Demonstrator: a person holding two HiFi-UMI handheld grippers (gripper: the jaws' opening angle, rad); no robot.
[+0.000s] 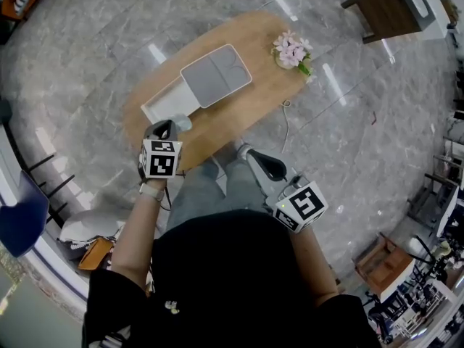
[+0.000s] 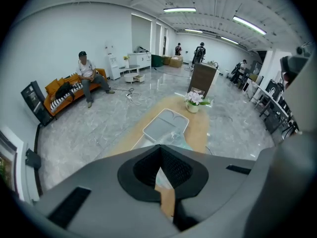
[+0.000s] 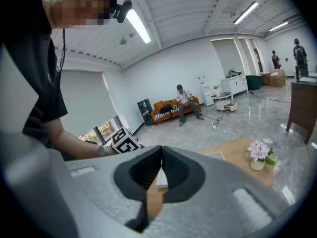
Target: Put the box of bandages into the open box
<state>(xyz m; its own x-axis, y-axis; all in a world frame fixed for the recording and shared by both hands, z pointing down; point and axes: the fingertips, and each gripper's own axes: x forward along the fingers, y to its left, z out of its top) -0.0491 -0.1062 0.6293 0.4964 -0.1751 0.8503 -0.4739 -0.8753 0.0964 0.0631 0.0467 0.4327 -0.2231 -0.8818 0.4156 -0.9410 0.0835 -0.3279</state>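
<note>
You pinch the bandage box (image 1: 183, 124) by its edge in your left tool (image 1: 167, 127) — likely light and flimsy — right tool (image 1: 243, 151) pressed together, empty.

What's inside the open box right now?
White half looks empty where it shows; grey half bare. The left gripper and a pale thing at its tip cover the near corner.

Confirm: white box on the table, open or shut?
Open. In the head view the lid is swung back off the white base, inner side up; the left gripper view shows the same.
</note>
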